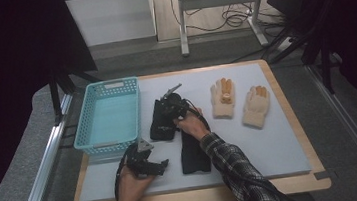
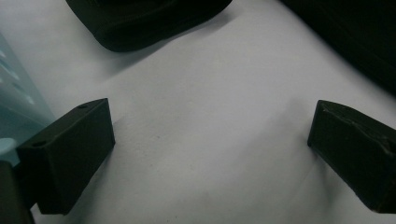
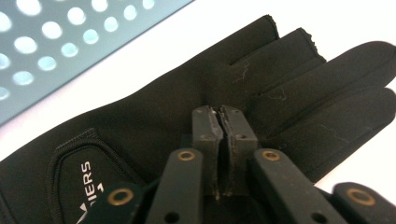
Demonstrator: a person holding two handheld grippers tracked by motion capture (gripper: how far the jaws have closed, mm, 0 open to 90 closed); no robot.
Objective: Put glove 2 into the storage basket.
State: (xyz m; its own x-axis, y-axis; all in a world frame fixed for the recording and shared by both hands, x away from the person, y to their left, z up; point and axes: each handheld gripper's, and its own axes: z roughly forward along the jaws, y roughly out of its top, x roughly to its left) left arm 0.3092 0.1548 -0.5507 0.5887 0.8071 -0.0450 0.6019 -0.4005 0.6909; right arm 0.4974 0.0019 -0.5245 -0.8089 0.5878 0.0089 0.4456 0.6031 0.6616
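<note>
Two black gloves lie mid-table: one [image 1: 161, 125] beside the basket, the other [image 1: 193, 151] nearer the person. My right gripper [image 1: 170, 109] is down on the first black glove [image 3: 116, 121] with its jaws shut, the tips pinching the fabric near the base of the glove's fingers. Near the front edge, my left gripper [image 1: 152, 166] hovers low over bare mat with its jaws open [image 2: 210, 121] and nothing between them. That gripper's view shows the cuff of one black glove [image 2: 149, 18] ahead and the other glove [image 2: 355, 42] to the upper right.
A turquoise plastic basket [image 1: 110, 115] stands at the table's left, close to both grippers [image 3: 56, 42] [image 2: 18, 107]. Two cream gloves with orange fingertips [image 1: 223, 98] [image 1: 256, 106] lie at the back right. A wooden rim borders the grey mat [image 1: 272, 146].
</note>
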